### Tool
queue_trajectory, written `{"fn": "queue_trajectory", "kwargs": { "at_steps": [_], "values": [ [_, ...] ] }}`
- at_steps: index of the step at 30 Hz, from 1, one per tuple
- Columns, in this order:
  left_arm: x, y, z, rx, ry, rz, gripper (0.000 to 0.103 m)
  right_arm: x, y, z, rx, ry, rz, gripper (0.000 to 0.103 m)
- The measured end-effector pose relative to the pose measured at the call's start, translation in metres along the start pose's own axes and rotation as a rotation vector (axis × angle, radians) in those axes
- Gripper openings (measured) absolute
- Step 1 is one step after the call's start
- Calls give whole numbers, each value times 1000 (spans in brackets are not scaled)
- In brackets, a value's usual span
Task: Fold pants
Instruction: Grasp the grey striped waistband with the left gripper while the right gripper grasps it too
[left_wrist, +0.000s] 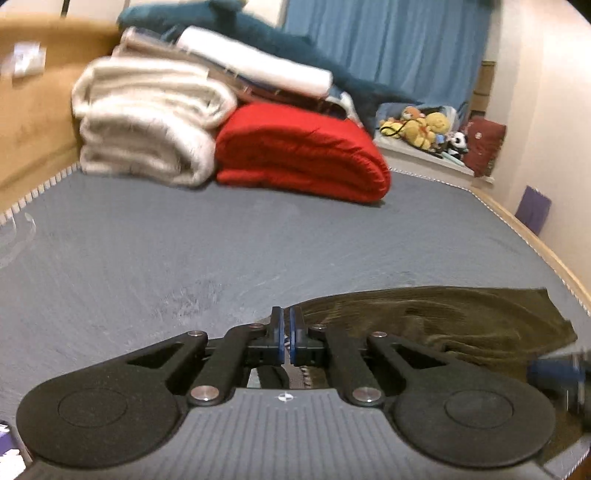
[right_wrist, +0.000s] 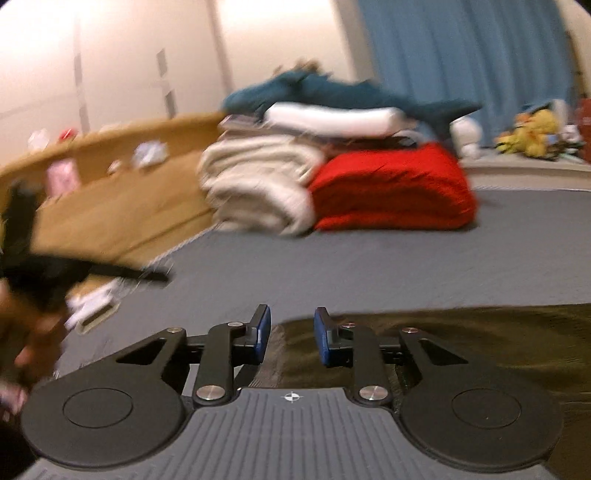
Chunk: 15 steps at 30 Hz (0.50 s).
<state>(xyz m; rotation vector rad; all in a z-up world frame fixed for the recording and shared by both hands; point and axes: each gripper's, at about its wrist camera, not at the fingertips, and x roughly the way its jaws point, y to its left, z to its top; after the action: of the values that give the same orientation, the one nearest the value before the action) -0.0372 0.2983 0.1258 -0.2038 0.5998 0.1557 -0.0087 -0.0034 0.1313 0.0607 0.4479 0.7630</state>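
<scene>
The olive-brown pants (left_wrist: 461, 325) lie rumpled on the grey mattress (left_wrist: 184, 240), to the right of my left gripper (left_wrist: 286, 328). Its blue pads are shut together and nothing shows between them. In the right wrist view the pants (right_wrist: 480, 343) spread ahead and to the right, with one edge reaching under my right gripper (right_wrist: 291, 328). That gripper is open, its pads apart and above the cloth, touching nothing. A blurred black gripper body (right_wrist: 40, 269) and a person's hand (right_wrist: 22, 343) show at the left of that view.
At the far end of the mattress is a folded cream blanket (left_wrist: 147, 122), with a folded red blanket (left_wrist: 303, 155) beside it and a blue plush shark (left_wrist: 295, 48) on top. A wooden bed frame (left_wrist: 33, 110) runs along the left. Stuffed toys (left_wrist: 421, 127) sit by the blue curtain (left_wrist: 388, 40).
</scene>
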Motion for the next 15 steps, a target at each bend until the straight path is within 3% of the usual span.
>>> {"fn": "queue_trajectory", "kwargs": {
  "at_steps": [3, 5, 7, 9, 12, 15],
  "values": [
    [51, 34, -11, -117, 46, -29, 3, 25, 28, -23, -97, 82, 56, 28],
    [85, 54, -17, -199, 121, -69, 4, 41, 45, -41, -162, 132, 97, 28],
    [112, 64, -17, -244, 188, -134, 13, 54, 60, -58, -204, 181, 139, 29],
    [133, 68, -15, -254, 204, -140, 20, 67, 73, -73, -249, 222, 195, 40],
    [163, 73, -14, -288, 234, -143, 46, 86, 95, -96, -327, 293, 245, 48],
    [194, 80, -20, -338, 286, -122, 50, 99, 112, -116, -404, 361, 289, 54]
  ]
}}
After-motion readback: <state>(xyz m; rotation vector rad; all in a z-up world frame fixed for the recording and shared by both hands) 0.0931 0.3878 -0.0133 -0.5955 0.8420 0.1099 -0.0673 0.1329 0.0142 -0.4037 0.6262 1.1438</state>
